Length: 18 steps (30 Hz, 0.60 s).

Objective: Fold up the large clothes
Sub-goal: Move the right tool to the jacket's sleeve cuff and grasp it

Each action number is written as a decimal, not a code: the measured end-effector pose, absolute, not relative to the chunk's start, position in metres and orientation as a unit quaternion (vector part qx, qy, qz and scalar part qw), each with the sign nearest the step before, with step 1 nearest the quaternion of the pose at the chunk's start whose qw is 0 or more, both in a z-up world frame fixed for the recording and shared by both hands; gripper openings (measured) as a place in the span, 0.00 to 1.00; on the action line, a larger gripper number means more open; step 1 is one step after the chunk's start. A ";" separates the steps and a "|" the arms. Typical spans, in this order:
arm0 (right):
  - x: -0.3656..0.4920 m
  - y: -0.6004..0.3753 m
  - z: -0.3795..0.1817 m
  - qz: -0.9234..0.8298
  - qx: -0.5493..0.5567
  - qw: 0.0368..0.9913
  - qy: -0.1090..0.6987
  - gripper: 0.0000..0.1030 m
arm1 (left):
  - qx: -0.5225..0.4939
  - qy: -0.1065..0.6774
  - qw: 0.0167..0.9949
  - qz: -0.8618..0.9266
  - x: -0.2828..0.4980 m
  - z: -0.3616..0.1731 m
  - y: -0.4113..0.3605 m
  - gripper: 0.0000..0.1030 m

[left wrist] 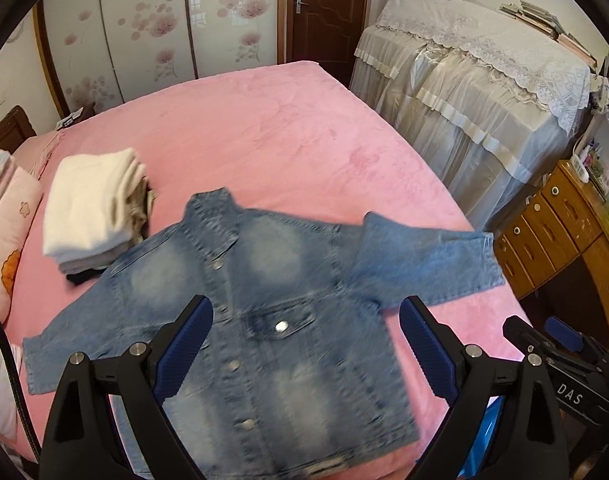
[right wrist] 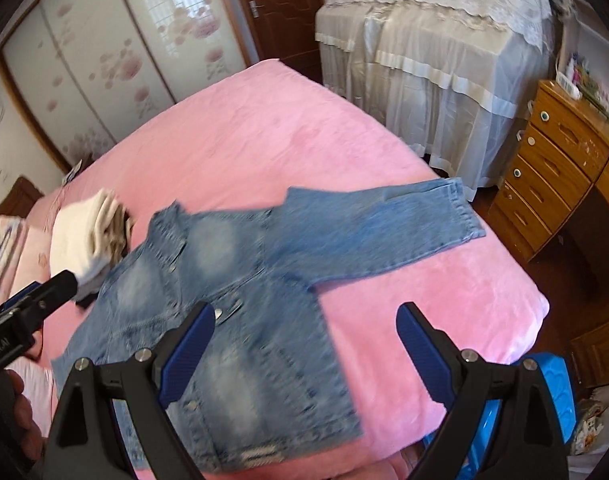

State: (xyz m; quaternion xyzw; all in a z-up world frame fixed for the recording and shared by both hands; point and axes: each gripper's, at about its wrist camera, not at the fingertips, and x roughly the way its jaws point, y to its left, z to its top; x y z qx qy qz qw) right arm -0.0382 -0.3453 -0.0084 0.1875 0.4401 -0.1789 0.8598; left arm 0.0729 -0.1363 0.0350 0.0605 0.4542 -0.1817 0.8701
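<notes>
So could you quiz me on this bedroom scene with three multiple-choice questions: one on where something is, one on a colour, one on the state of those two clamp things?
1. Where is the folded pile of clothes?
A. On the wooden dresser
B. On the bed beside the jacket's collar end
C. On the floor

2. What colour is the bed cover?
A. Pink
B. Green
C. White

3. How do the left gripper and right gripper stand?
A. Both shut on the jacket
B. One open, one shut
C. Both open, holding nothing

Answers:
1. B, the pile sits on the bed next to the denim jacket, near its collar.
2. A, the cover is pink all round the jacket.
3. C, each gripper's blue pads are spread wide with no cloth between them.
</notes>
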 end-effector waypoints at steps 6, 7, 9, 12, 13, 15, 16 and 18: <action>-0.015 -0.433 -0.025 -0.187 0.183 0.860 0.438 0.90 | 0.045 0.470 0.861 -0.191 0.106 0.024 -0.209 0.91; -0.011 -0.446 -0.029 -0.187 0.182 0.860 0.439 0.90 | 0.044 0.469 0.861 -0.192 0.110 0.019 -0.221 0.91; -0.003 -0.470 -0.040 -0.187 0.182 0.858 0.443 0.90 | 0.046 0.469 0.861 -0.192 0.121 0.007 -0.246 0.91; 0.008 -0.509 -0.066 -0.183 0.189 0.851 0.454 0.85 | 0.050 0.475 0.857 -0.193 0.136 -0.018 -0.277 0.91; 0.011 -0.521 -0.077 -0.184 0.192 0.846 0.461 0.82 | 0.051 0.479 0.855 -0.193 0.143 -0.031 -0.289 0.91; 0.016 -0.542 -0.100 -0.181 0.205 0.837 0.474 0.77 | 0.048 0.486 0.851 -0.194 0.152 -0.053 -0.305 0.91; 0.017 -0.553 -0.114 -0.182 0.217 0.828 0.484 0.76 | 0.049 0.489 0.849 -0.193 0.157 -0.062 -0.311 0.91; 0.017 -0.576 -0.141 -0.181 0.251 0.811 0.497 0.73 | 0.056 0.495 0.846 -0.190 0.166 -0.084 -0.328 0.91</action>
